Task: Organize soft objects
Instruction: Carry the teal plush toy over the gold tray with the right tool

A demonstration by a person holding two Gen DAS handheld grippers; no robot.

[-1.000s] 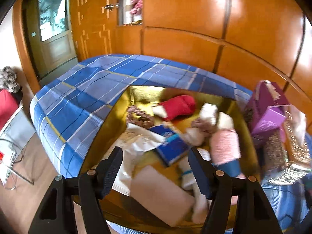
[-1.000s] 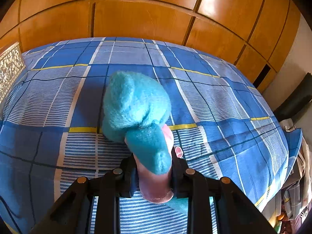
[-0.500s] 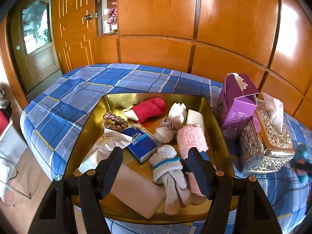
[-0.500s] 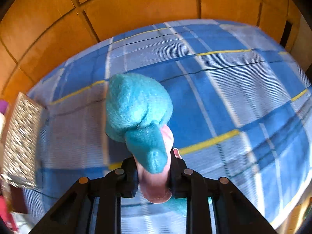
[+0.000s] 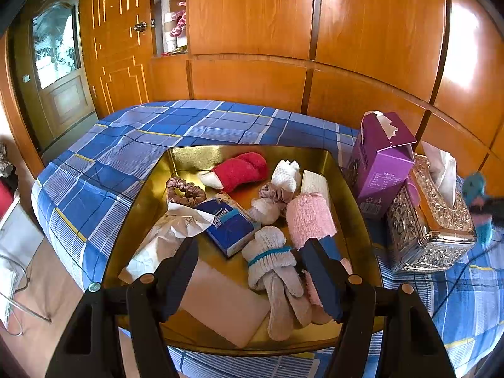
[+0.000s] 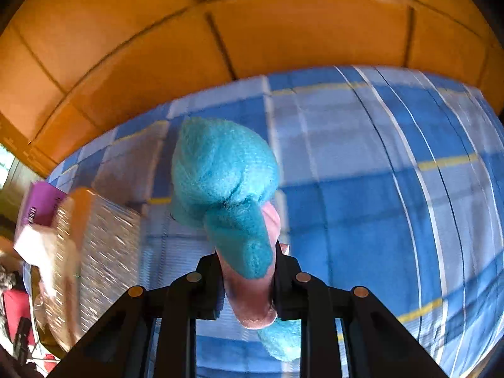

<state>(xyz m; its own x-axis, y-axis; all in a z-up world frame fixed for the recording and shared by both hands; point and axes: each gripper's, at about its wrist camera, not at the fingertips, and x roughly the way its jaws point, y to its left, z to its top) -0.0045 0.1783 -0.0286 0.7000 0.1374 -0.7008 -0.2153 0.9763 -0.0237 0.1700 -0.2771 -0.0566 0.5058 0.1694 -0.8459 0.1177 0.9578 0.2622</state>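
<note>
1. Sock bundle [image 6: 223,176], blue and pink, is up over the bed [image 6: 362,208], squeezed in the right gripper [image 6: 245,271] fingers. It is soft, light and squashy.
2. Hold its thick middle.
3. Left gripper [image 5: 252,271] fingers are apart, empty, over the gold tray [image 5: 349,195].

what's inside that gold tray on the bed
Gold tray holds a red sock, pink sock, grey sock bundle, scrunchie, tissue packs. Anything beneath them is hidden.
</note>
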